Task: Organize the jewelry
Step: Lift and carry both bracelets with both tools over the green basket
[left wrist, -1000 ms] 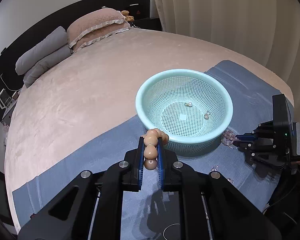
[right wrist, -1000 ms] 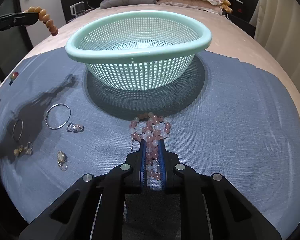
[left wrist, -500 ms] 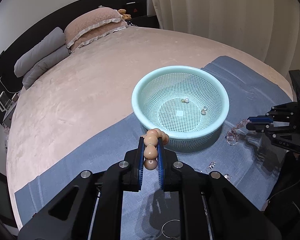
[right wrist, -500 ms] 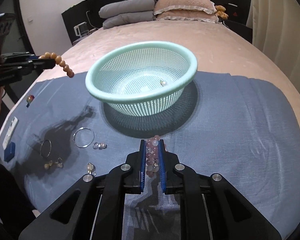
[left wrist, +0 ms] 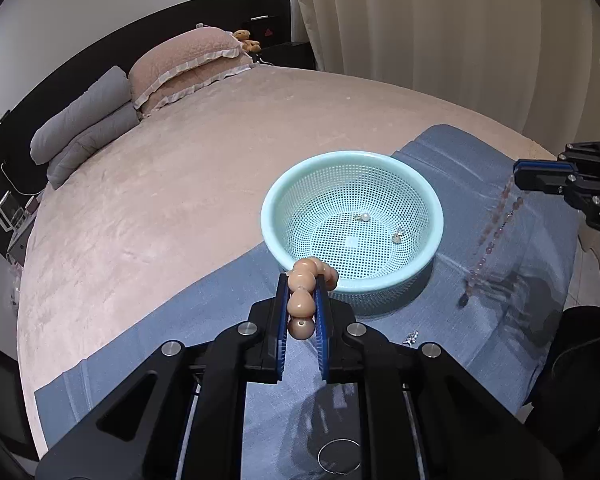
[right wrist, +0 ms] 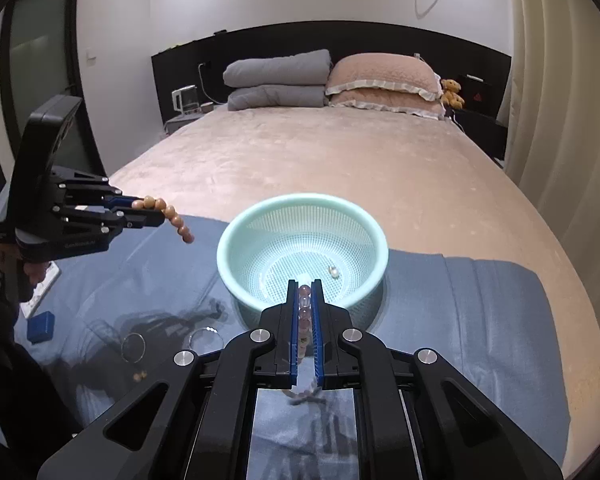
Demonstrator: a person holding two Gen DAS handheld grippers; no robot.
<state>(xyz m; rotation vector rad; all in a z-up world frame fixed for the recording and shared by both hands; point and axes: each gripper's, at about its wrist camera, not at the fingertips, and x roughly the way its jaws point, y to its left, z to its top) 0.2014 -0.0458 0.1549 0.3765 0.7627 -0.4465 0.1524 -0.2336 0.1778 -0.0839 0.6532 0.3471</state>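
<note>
L gripper [left wrist: 302,300] clamped on wooden bead bracelet [left wrist: 302,303]: big tan beads stacked betw the blue pads, rest of the strand curls over the tips toward the near rim of the basket. In R wrist view the same bracelet [right wrist: 168,214] droops off the L gripper [right wrist: 150,214], up in the air, left of the basket, not touching it.

R gripper [right wrist: 305,300] closed tight on pink bead necklace [right wrist: 304,312]: narrow gap, beads lined up betw the pads, a loop hangs below the fingers. L wrist view shows the R gripper [left wrist: 518,174] at far right, raised, the necklace [left wrist: 494,236] dangling in a long strand; can't tell if its low end touches the blue cloth [left wrist: 440,152].

Basket [left wrist: 350,158]: mint mesh, sits on the cloth on the bed [left wrist: 180,184]. Inside: 2 small pearl-ish pieces, one [left wrist: 363,218] near centre, one [left wrist: 397,236] to its right. R view shows only one clearly [right wrist: 333,271]; the other is hidden behind the fingers.

R view only: 2 thin bangles [right wrist: 133,347] [right wrist: 206,334] on the cloth near-left of the basket, small gold pc [right wrist: 139,376] nearer still, small blue box [right wrist: 41,326] at far left, grey pillows [right wrist: 276,80] + pink pillows [right wrist: 382,84] at the headboard. L view gets one bangle [left wrist: 339,456] at bottom edge, and a tiny shiny pc [left wrist: 412,336] beside the R finger base.
</note>
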